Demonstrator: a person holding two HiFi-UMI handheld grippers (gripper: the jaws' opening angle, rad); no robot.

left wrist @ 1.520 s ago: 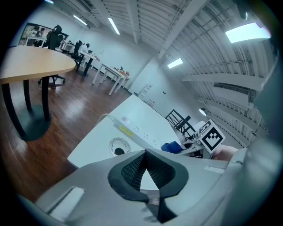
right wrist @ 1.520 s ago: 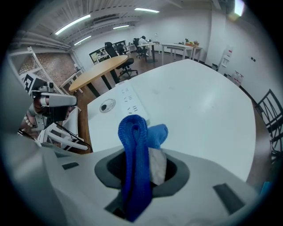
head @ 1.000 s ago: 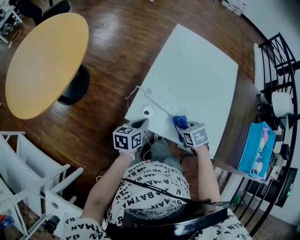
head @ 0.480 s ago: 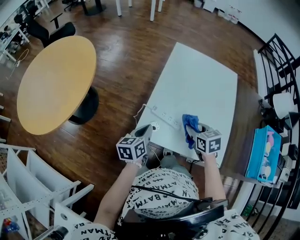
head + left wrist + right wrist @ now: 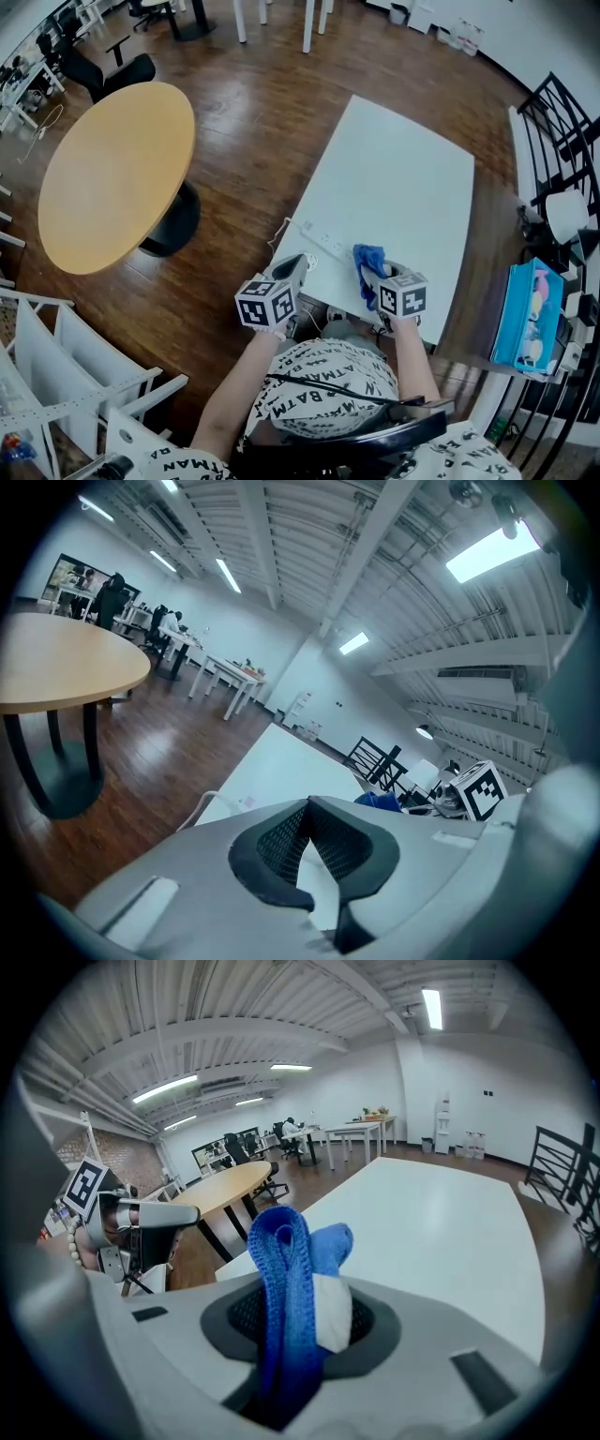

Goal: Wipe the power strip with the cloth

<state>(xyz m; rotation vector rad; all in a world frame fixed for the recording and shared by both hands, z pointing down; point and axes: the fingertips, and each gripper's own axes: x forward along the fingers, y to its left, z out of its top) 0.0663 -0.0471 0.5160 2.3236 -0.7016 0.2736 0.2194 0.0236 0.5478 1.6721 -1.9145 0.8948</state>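
Fingers (image 5: 360, 1317) around cloth (image 5: 281, 1269), long axis upright.

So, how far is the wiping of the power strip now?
Done: the right gripper is shut on the blue cloth. In hand: the cloth is held at one end of the power strip; contact is unclear. To do: wiping along the strip. The left gripper is shut, empty.
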